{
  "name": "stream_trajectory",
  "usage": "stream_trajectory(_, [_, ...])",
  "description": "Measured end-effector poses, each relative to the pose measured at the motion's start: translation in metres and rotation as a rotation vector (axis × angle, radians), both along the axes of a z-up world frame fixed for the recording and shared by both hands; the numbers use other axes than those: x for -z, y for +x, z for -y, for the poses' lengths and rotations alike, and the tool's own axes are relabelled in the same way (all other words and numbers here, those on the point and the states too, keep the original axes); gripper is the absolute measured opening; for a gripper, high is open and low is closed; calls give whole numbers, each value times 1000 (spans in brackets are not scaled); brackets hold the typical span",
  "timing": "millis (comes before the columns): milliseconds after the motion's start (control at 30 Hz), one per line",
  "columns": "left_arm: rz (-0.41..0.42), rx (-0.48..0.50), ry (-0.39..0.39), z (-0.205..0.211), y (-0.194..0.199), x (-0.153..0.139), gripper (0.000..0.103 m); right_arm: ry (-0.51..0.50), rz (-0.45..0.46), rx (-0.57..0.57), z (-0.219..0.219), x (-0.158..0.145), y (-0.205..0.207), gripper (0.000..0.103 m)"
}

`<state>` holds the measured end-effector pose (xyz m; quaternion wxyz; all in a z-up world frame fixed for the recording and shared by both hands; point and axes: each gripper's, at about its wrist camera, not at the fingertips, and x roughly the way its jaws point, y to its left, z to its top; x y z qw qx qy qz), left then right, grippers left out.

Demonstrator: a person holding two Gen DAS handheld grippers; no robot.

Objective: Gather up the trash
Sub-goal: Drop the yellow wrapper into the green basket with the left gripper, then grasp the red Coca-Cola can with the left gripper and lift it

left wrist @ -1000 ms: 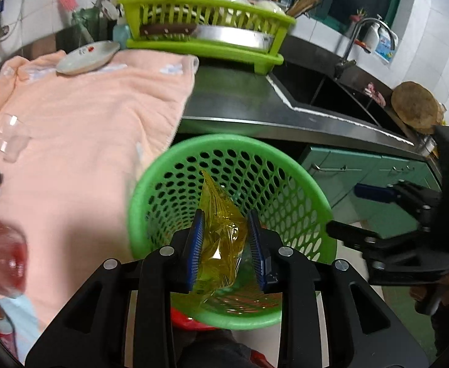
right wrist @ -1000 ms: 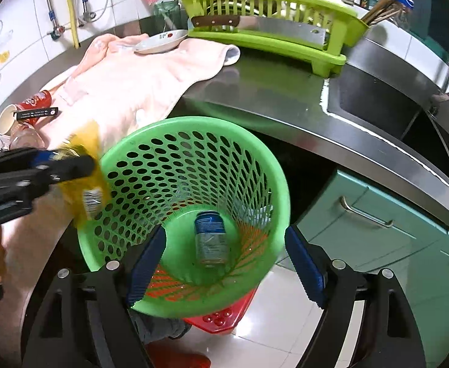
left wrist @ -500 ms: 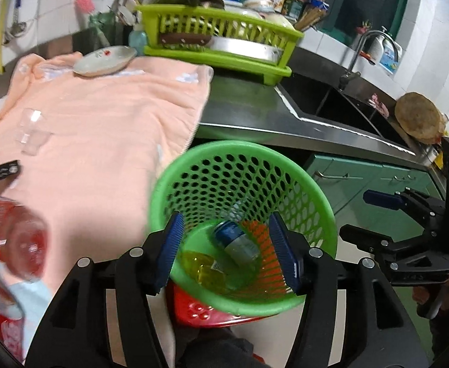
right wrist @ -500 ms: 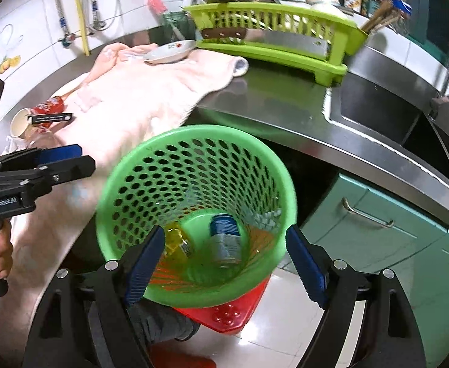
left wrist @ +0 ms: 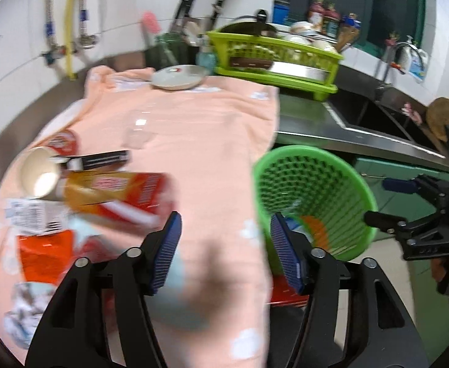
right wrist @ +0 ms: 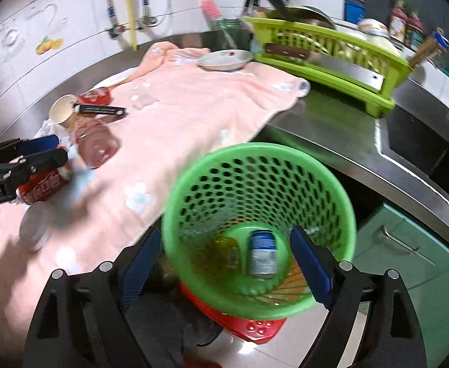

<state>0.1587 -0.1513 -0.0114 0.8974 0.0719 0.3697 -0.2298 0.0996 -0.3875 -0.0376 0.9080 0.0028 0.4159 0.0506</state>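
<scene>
Between our right gripper's point(right wrist: 226, 268) spread, empty fingers the green basket point(right wrist: 341, 202) half-hides a can point(right wrist: 262, 256); left gripper point(left wrist: 224, 250), also spread, sees blurred litter point(left wrist: 114, 193) left.

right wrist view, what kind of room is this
Most likely a home kitchen: a steel counter runs to a sink, a green dish rack holds dishes, and the wall is tiled with pipes. A green basket on the floor takes the trash.
</scene>
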Motion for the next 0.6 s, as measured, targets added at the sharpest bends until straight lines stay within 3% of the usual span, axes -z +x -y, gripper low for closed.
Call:
stream_trajectory(267, [-8, -116, 67, -74, 6, 1, 78, -2, 19, -96, -42, -7, 3, 87])
stream_trajectory(600, [-84, -73, 138, -88, 19, 30, 83, 10, 14, -165, -77, -7, 3, 88])
